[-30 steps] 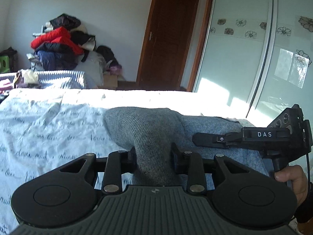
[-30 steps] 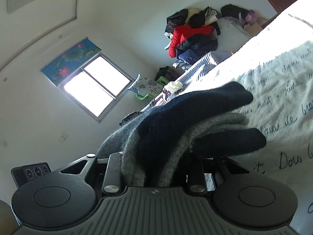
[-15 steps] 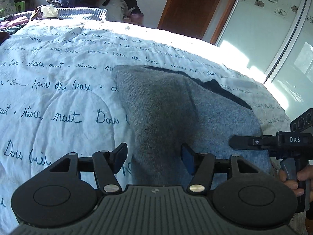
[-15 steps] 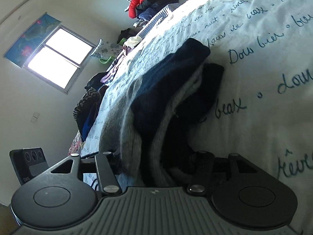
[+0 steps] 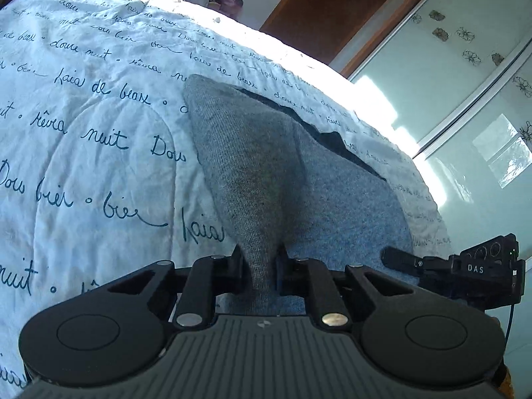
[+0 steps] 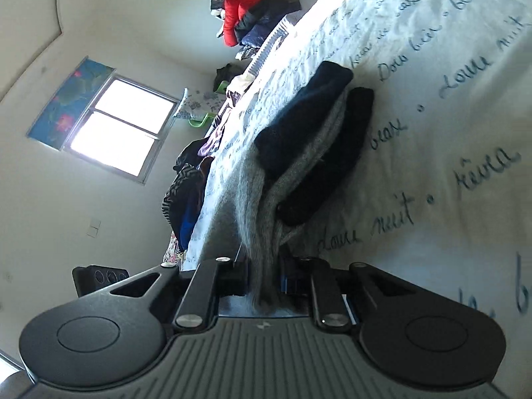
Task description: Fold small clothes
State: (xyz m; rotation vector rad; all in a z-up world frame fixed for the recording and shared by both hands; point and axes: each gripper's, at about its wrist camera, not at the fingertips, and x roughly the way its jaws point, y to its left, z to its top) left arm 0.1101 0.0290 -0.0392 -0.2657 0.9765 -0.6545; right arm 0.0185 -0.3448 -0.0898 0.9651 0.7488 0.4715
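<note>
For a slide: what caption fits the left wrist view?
Left jaws pinching a grey sweater on a bedspread.

grippers: two, left gripper (image 5: 259, 267) and right gripper (image 6: 264, 277)
grey garment (image 5: 266, 179): one; quilt (image 5: 99, 133): one
window (image 6: 119, 133): one; door (image 5: 319, 10): one

**Readable text: quilt script and one device label**

We read dark blue cursive printed in rows across the white quilt (image 5: 99, 166). Legible near us: "nuit", "Dou", "bien", "de beaux", "rêve"; farther rows blur. From the right wrist view the same script appears on the quilt (image 6: 449, 133): "nuit", "beaux", "Dou". White capitals "DAS" stand on the side of the right gripper (image 5: 475, 268), at the right.
</note>
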